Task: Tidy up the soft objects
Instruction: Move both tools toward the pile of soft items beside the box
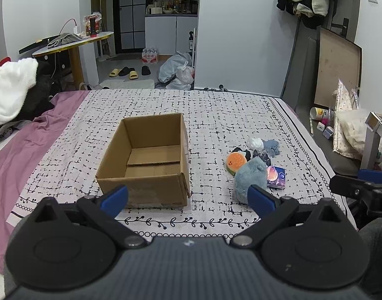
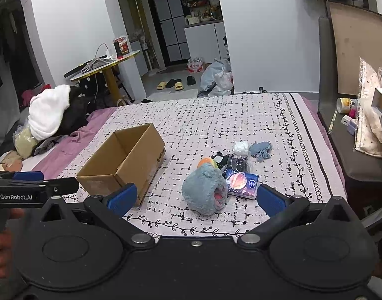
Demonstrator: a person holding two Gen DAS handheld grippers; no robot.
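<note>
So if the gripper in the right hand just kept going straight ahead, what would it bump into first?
Most likely the fluffy blue-grey plush. It lies on the bedspread directly between the open fingers of the right gripper, nearer than the tissue pack and the cardboard box. Depth is hard to judge here.

Both cams sit low at the near edge of the bed [image 1: 216, 115], looking forward along their own fingers toward the far wall and the doorway [image 1: 133, 12]. The left wrist view faces the cardboard box [image 1: 151, 160] pretty much straight on, close up, with the pile of soft toys [image 1: 253, 165] off to its right. The right wrist view sits further right and angles a bit left, so the box [image 2: 126, 160] shows cornerwise and the pile [image 2: 216, 175] lands dead centre, near the lens. Each catches the other gripper at its edge: right gripper [image 1: 361, 187], left gripper [image 2: 33, 187]. Shared: bed, box, pile, doorway.
</note>
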